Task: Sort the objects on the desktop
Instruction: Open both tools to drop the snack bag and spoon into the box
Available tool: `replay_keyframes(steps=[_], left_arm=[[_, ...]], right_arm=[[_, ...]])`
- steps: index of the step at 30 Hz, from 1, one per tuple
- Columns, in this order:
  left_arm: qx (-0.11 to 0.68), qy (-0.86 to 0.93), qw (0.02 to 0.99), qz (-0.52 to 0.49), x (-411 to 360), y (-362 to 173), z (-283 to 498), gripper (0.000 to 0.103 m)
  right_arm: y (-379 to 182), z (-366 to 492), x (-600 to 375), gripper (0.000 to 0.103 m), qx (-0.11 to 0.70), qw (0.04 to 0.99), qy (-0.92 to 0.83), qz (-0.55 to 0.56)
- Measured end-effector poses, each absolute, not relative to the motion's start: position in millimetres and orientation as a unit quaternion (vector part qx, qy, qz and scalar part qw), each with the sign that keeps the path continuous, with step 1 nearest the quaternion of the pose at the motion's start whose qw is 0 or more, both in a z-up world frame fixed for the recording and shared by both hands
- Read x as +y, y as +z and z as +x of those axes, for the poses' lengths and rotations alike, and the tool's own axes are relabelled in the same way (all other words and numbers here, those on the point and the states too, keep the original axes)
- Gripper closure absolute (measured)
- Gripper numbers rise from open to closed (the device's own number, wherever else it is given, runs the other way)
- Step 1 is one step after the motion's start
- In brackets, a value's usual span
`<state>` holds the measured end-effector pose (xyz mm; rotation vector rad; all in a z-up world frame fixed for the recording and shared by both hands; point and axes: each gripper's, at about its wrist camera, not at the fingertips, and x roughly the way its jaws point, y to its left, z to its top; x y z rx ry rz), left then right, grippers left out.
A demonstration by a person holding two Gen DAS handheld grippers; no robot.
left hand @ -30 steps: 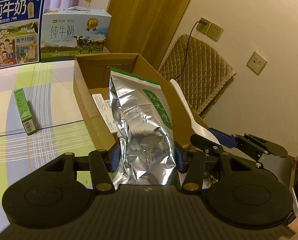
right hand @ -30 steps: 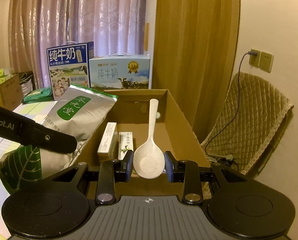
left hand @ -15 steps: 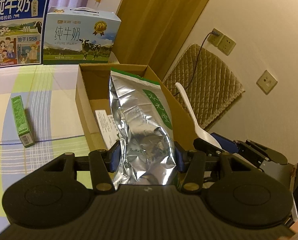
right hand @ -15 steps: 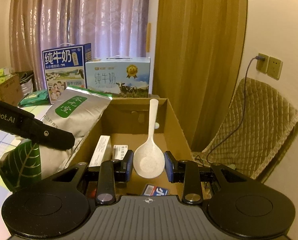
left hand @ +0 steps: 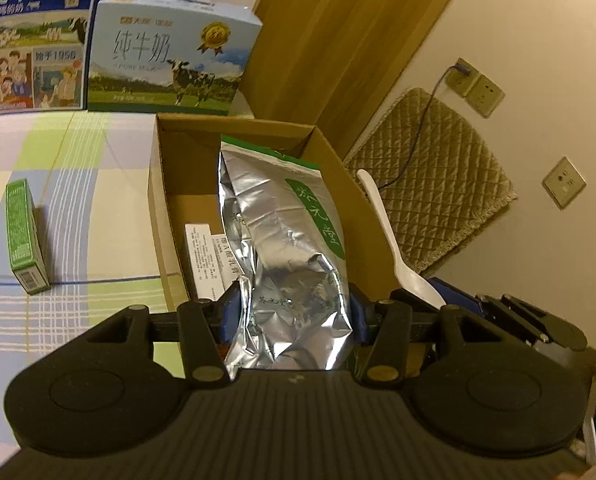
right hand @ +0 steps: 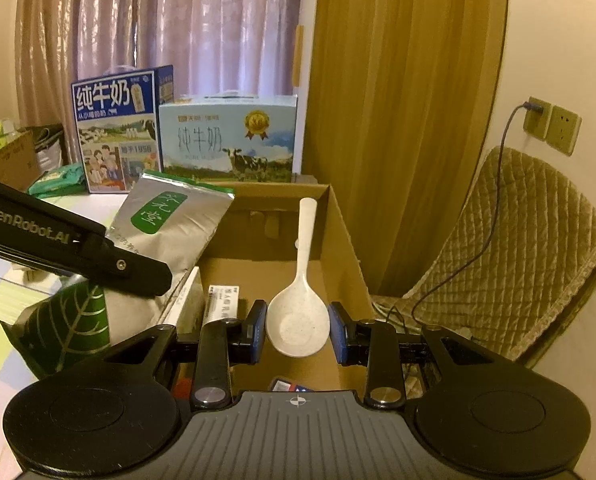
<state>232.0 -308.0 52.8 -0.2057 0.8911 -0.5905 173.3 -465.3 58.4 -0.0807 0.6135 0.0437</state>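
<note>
My left gripper [left hand: 294, 312] is shut on the lower end of a silver foil bag [left hand: 282, 232] with a green label. It holds the bag upright above the open cardboard box [left hand: 158, 184]. My right gripper [right hand: 298, 330] is shut on the bowl of a white plastic spoon [right hand: 300, 312], whose handle points away over the box [right hand: 346, 248]. In the right wrist view the foil bag [right hand: 166, 232] hangs to the left under the left gripper's black arm [right hand: 78, 248]. In the left wrist view the spoon [left hand: 382, 220] stands by the box's right wall.
Flat white packets [right hand: 222, 300] lie on the box floor. A small green carton [left hand: 22, 232] lies on the checked tablecloth left of the box. Two milk cartons [left hand: 170, 52] stand behind it. A quilted chair [right hand: 518, 248] and wall sockets are to the right.
Both grippers have lifted and drawn back a little with the bag and the spoon still held. The box now sits lower in both views and more of its floor shows.
</note>
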Motion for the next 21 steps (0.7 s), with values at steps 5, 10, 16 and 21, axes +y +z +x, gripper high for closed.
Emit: replay_keyframes(steps=[5,10,16,21], left_arm=[[0.417,-0.288,0.856,-0.105,-307.6,44.1,231.5,0.042],[0.412,-0.276,0.862,-0.104,-294.0,42.0,223.2,0.042],[0.400,-0.271,0.869,-0.105,-274.8,46.5,208.7,0.042],[0.395,-0.270,0.871,-0.113,-255.8,49.7,193.4,0.042]], right_arm=[[49.6,174.9,-466.5,0.073,0.313,0.949,0.021,-0.034],[42.7,172.5,-466.8,0.073,0.320,0.947,0.022,-0.030],[45.2,172.9,-467.2,0.070,0.305,0.952,0.031,-0.003],[47.4,160.7,-467.0,0.053,0.304,0.952,0.024,0.016]])
